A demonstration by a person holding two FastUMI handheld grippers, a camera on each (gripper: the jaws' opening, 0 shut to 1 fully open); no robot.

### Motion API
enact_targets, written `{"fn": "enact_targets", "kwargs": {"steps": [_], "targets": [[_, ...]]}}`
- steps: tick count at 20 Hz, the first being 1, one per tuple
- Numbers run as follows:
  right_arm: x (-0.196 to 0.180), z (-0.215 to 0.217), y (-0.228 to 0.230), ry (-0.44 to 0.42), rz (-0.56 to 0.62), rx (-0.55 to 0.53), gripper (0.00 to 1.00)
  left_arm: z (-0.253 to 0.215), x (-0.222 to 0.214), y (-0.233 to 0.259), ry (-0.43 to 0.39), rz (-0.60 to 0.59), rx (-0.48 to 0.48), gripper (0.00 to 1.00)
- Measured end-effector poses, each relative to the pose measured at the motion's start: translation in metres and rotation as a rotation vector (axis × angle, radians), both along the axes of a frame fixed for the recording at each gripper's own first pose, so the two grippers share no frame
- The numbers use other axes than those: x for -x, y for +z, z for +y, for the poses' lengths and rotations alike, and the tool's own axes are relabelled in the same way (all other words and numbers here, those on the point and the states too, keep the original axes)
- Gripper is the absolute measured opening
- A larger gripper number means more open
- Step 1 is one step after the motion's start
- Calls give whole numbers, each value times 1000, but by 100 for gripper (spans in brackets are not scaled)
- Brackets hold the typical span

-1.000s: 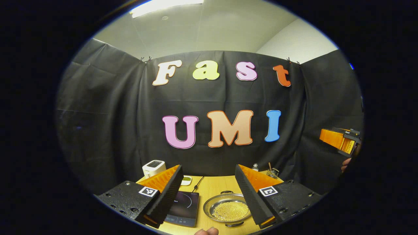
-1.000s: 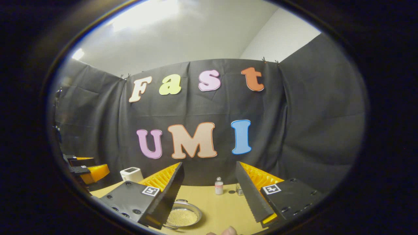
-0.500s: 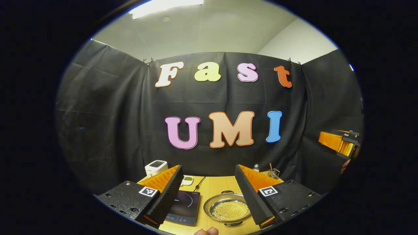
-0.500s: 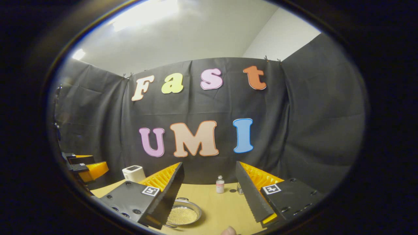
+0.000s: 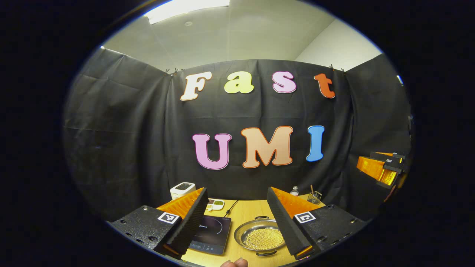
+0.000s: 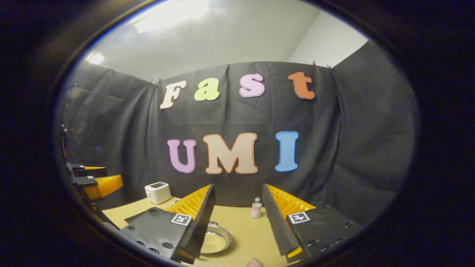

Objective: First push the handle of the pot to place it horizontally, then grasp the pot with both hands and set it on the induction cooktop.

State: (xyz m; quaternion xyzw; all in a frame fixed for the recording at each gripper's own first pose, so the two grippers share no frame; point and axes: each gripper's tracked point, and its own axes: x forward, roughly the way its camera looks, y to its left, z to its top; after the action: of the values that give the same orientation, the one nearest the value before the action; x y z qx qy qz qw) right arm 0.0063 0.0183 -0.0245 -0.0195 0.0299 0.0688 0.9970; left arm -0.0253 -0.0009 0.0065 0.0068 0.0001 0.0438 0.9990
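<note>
The pot (image 5: 259,237) is a shallow steel pan filled with golden beads, standing on the wooden table (image 5: 245,211). Its two small loop handles point toward and away from me. The black induction cooktop (image 5: 211,235) lies just left of it. My left gripper (image 5: 236,190) hovers above and short of both, open and holding nothing. In the right gripper view the pot (image 6: 217,241) is partly hidden behind the left finger of my right gripper (image 6: 238,186), which is open and holding nothing. Each gripper shows at the edge of the other's view: the right gripper (image 5: 382,168) and the left gripper (image 6: 94,181).
A white appliance (image 5: 182,189) and a small dish (image 5: 215,203) stand at the table's back left. A cable runs back from the cooktop. A small bottle (image 6: 256,209) and a glass with a stick (image 5: 314,197) stand at the back right. A fingertip (image 5: 233,263) shows at the bottom edge.
Both views now show more of the table. The right gripper's fingers have drawn slightly closer together and it has sunk a little. The pot has not moved.
</note>
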Motion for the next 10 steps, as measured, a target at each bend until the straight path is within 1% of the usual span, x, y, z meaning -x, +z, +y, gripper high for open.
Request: {"fn": "enact_targets", "kwargs": {"steps": [1, 2, 3, 4, 5, 6, 7, 9, 10], "targets": [[-2, 5, -6, 3, 17, -6, 70, 4, 1, -2, 7, 3, 2, 95], [-5, 7, -10, -1, 28, -10, 57, 8, 2, -3, 10, 3, 5, 95], [-8, 10, -11, -12, 26, -11, 48, 11, 3, -4, 9, 0, 8, 95], [-10, 12, -13, -23, 22, -11, 33, 17, 3, -3, 10, 0, 8, 95], [-13, 17, -17, -32, 31, -9, 26, 25, 5, -6, 12, 6, 8, 97], [-13, 28, -28, -27, 54, -12, 23, 33, 6, -7, 14, 10, 13, 96], [-16, 36, -35, -39, 72, -13, 14, 40, 7, -7, 8, 7, 22, 95], [-15, 54, -51, -25, 116, -24, 8, 52, 8, -8, -7, 3, 29, 96], [-24, 60, -60, -29, 132, -22, 3, 59, 8, -9, -15, -1, 32, 95]]}}
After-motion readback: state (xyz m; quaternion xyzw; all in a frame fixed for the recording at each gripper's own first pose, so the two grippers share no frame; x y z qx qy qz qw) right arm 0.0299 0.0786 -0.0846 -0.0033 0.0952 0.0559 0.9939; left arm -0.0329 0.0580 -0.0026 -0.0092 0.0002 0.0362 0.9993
